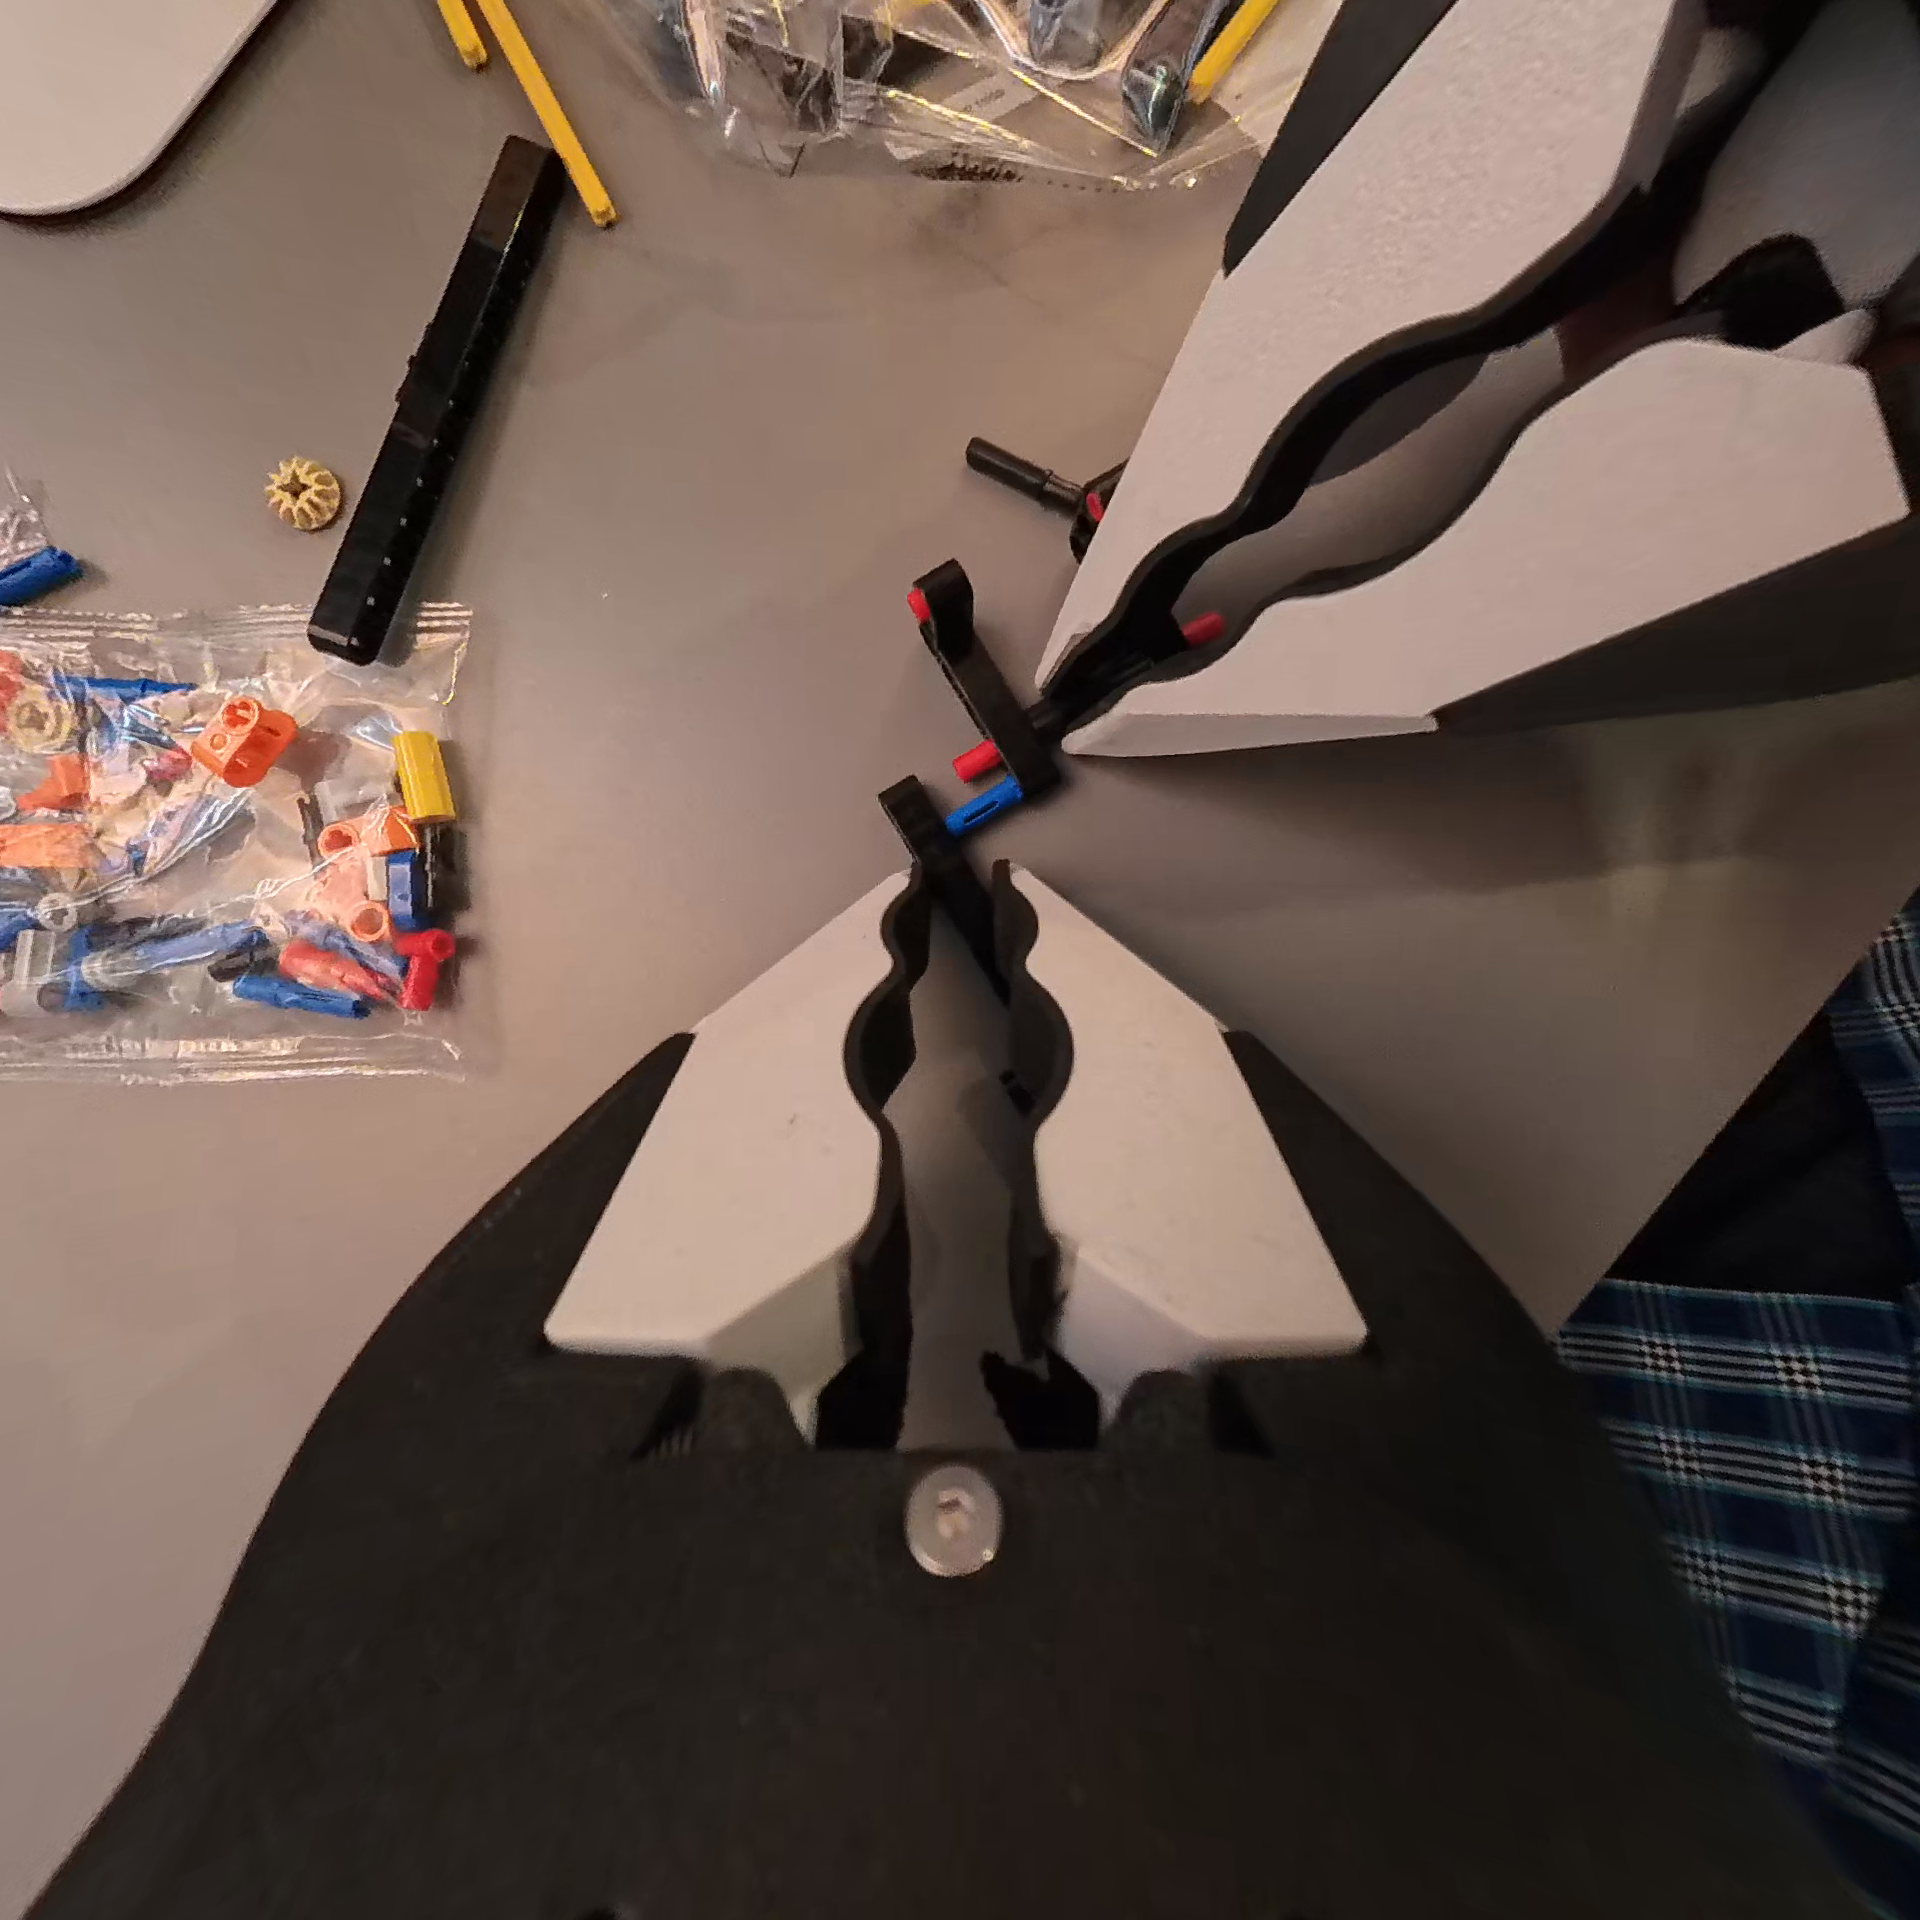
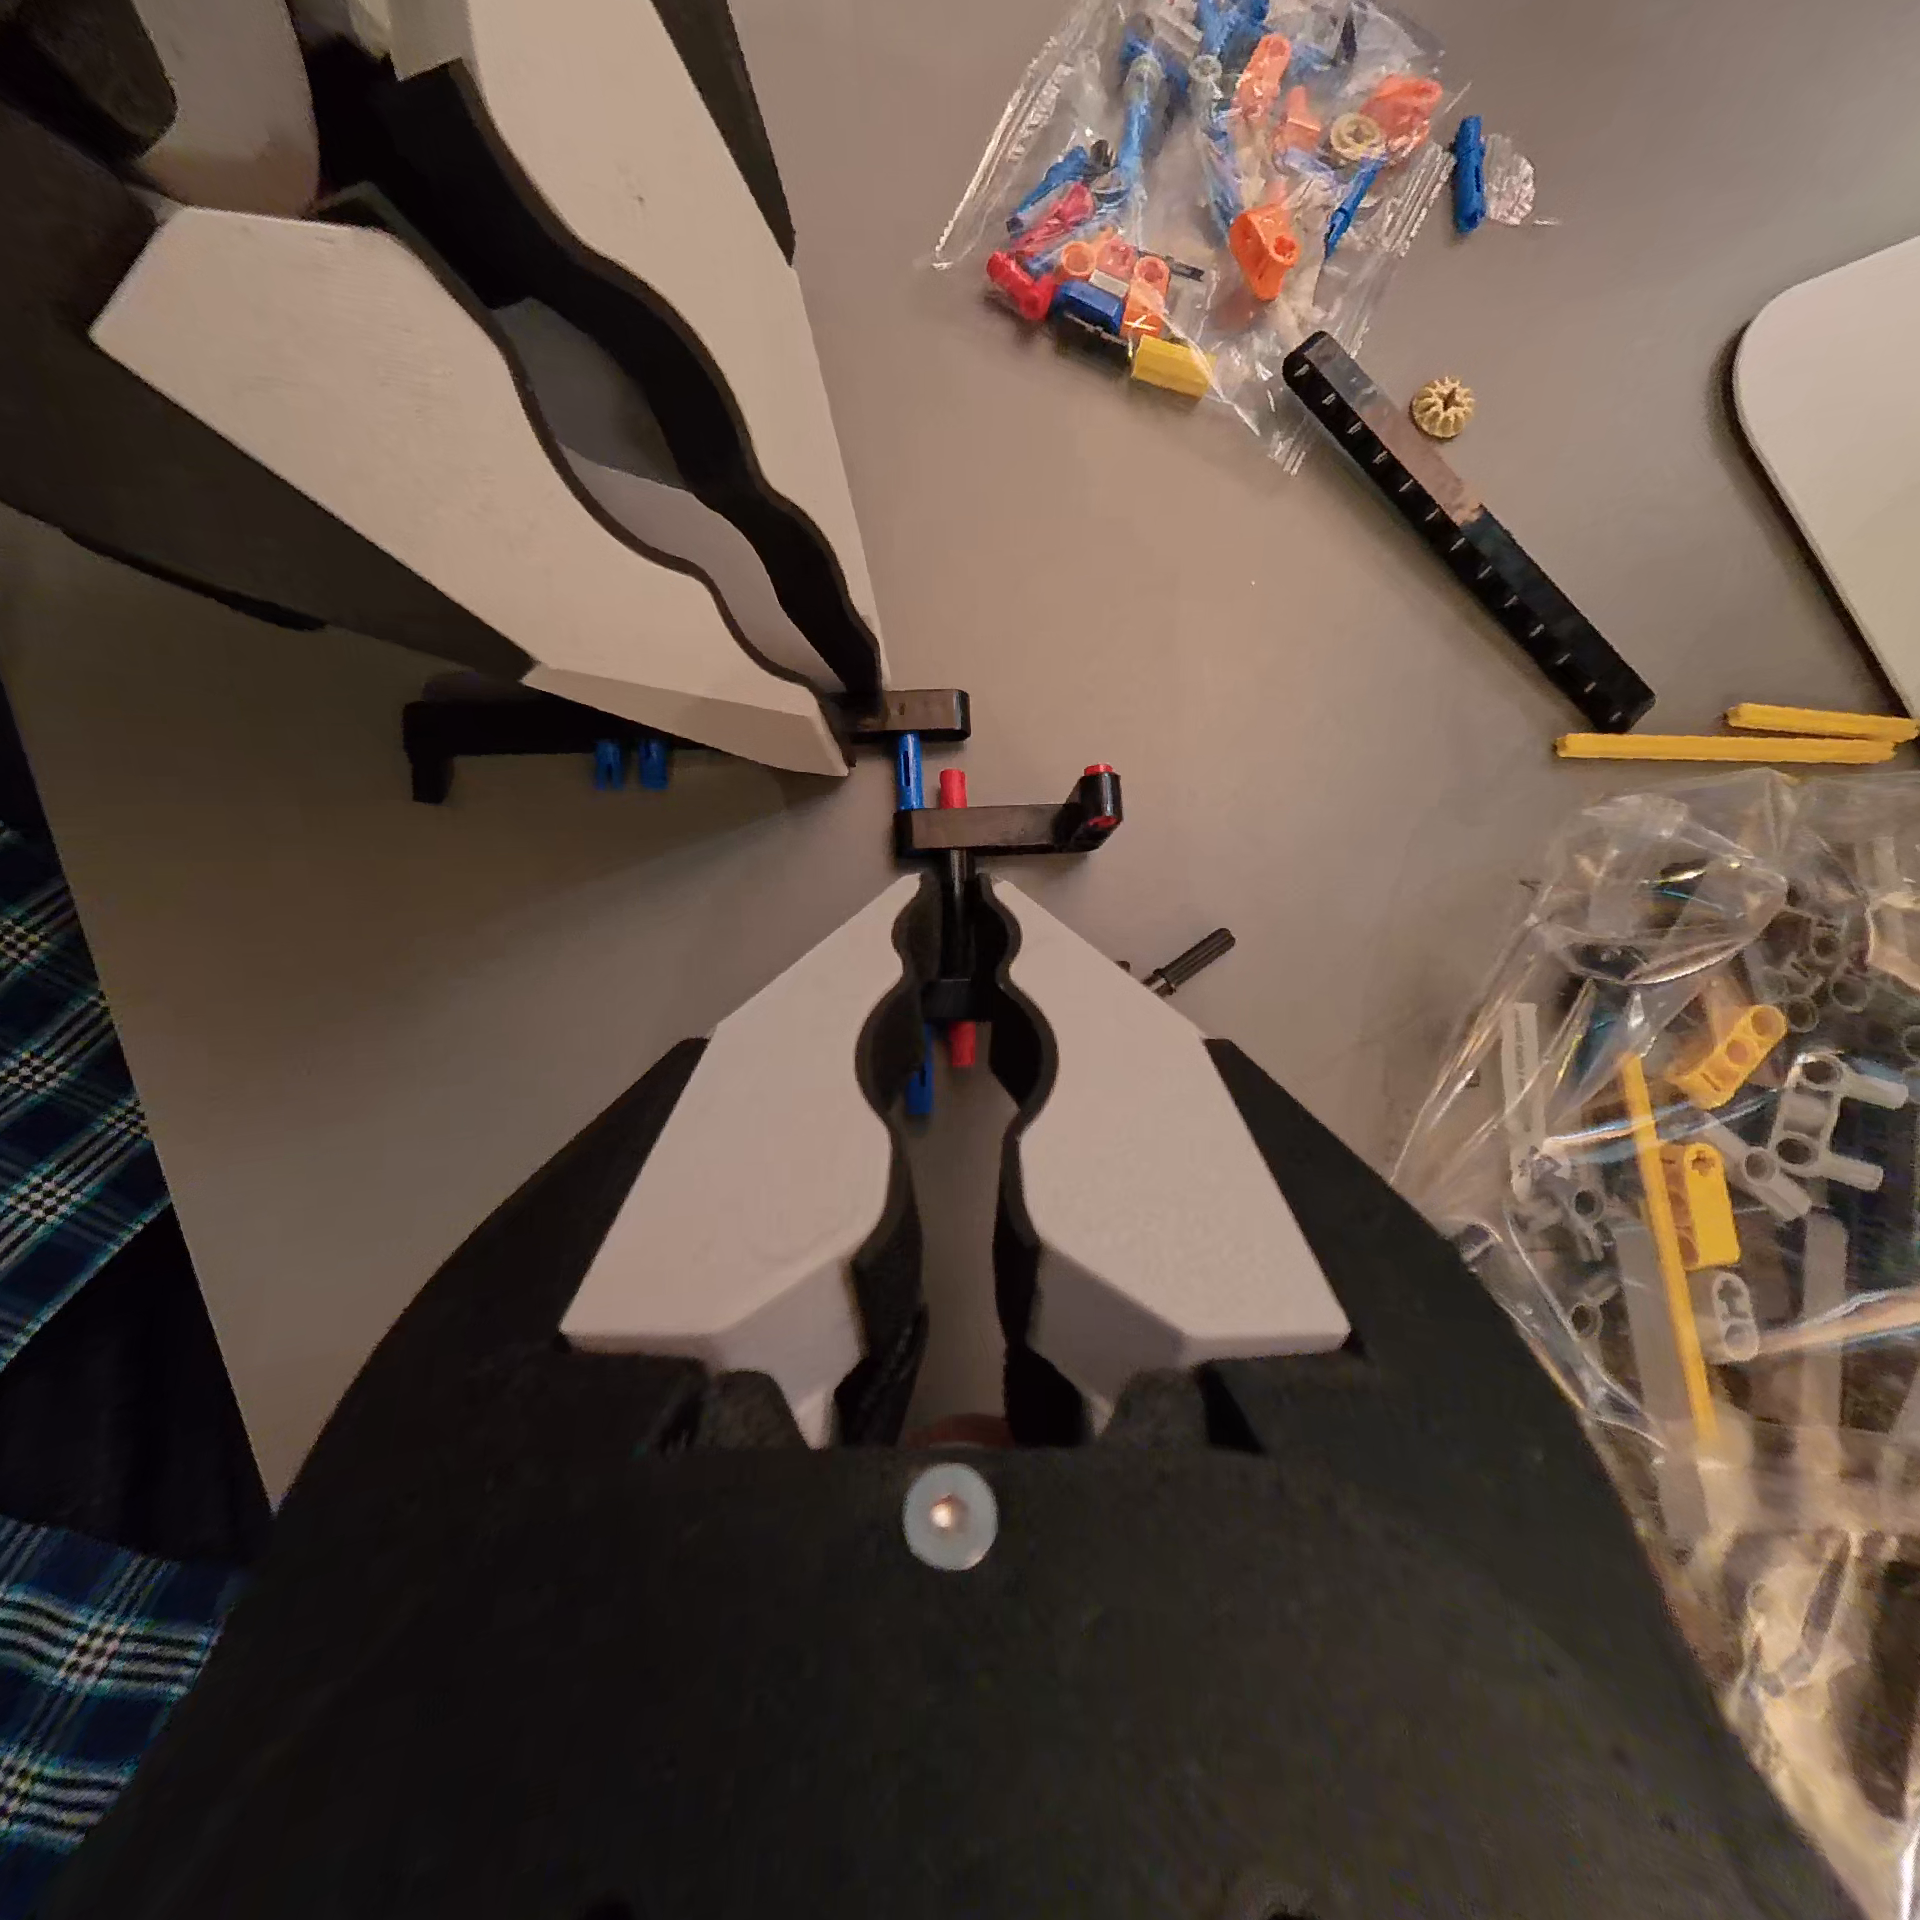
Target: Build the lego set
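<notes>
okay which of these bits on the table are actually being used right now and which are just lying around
In use:
left gripper holding a black beam
right gripper holding a black assembly
blue pin between them

Lying about:
small parts bag
long black beam
tan gear
yellow axles

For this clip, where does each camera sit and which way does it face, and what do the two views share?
Left wrist view: on the left gripper, looking down its fingers at the grey table; it holds a black beam; a plaid sleeve shows lower right.
Right wrist view: on the right gripper, facing the opposite way; it holds a black assembly with red and blue pins; plaid sleeve at left.
Shared: both grippers, both held pieces, the bag of coloured parts, the long black beam and the tan gear.
</notes>
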`<state>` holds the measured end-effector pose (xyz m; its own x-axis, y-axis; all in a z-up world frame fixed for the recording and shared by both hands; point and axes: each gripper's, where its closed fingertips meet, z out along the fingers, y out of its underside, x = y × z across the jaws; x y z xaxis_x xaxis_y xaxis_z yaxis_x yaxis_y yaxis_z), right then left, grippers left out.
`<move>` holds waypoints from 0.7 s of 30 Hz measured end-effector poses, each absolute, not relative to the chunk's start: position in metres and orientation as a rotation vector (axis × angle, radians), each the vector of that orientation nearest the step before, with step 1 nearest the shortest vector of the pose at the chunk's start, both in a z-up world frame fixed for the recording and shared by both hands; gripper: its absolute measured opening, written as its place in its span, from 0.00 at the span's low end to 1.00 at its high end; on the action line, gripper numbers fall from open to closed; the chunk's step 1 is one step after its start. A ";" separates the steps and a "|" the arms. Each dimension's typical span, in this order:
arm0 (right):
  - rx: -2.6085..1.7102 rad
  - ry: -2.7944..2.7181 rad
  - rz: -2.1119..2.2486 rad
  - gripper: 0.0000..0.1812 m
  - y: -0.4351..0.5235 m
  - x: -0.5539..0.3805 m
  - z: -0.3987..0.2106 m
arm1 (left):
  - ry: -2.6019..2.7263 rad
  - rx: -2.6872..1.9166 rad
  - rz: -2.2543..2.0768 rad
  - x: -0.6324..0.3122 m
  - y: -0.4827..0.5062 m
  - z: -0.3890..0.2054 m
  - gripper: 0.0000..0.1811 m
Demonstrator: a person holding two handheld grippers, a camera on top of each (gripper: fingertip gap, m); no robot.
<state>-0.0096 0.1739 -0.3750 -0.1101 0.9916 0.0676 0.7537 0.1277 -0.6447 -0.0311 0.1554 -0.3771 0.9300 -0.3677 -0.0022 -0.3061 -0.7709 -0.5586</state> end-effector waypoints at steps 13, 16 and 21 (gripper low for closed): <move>-1.666 -1.876 0.649 0.01 0.178 -0.010 -0.375 | 0.423 -2.495 -0.131 -0.032 0.157 -0.377 0.04; -1.683 -1.851 0.645 0.01 0.177 -0.009 -0.375 | 0.418 -2.494 -0.122 -0.032 0.157 -0.377 0.04; -1.690 -1.810 0.622 0.01 0.176 -0.010 -0.375 | 0.404 -2.490 -0.115 -0.032 0.158 -0.377 0.04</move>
